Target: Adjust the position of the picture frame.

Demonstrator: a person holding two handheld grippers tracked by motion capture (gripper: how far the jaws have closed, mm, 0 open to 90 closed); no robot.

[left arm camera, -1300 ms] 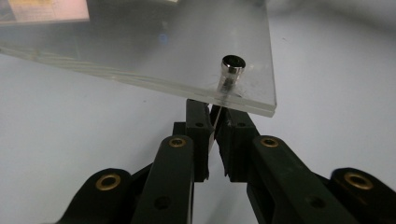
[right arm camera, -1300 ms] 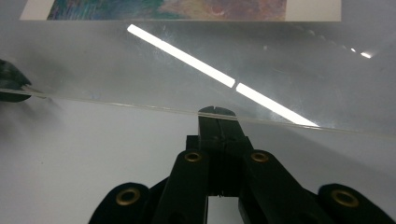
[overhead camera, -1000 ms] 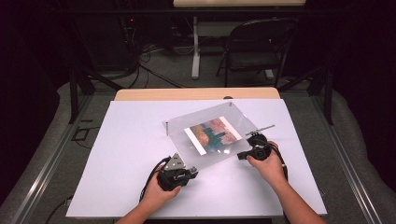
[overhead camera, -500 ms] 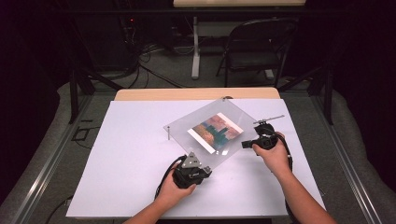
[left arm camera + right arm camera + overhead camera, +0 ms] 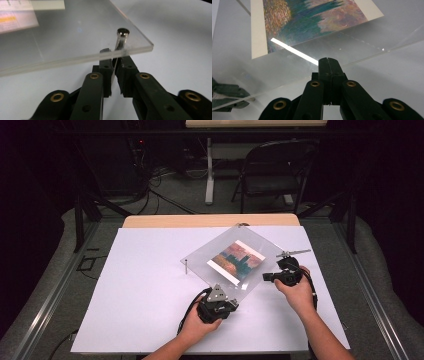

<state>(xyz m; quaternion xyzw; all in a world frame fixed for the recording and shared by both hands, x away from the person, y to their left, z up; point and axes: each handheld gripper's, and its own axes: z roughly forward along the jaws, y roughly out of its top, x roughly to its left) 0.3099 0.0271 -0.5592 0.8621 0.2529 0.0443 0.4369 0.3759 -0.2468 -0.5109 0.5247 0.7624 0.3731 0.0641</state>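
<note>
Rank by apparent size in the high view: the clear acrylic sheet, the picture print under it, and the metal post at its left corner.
1. clear acrylic sheet
2. picture print
3. metal post, a thin pin, clearly smallest.

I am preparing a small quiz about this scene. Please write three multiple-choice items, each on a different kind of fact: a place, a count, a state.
1. Where is the left gripper working?
A. at the near corner of the clear plate
B. at the far edge of the table
C. beside the chair

2. How many printed pictures lie in the clear plate?
A. none
B. one
C. three

3. How do the jaws of the right gripper stand?
A. wide open
C. holding a cup
B. closed together

Answers:
1 A, the left gripper view shows its jaws around a metal post under the plate's corner.
2 B, the high view shows one colourful print.
3 B, the right gripper view shows no gap between them.
</note>
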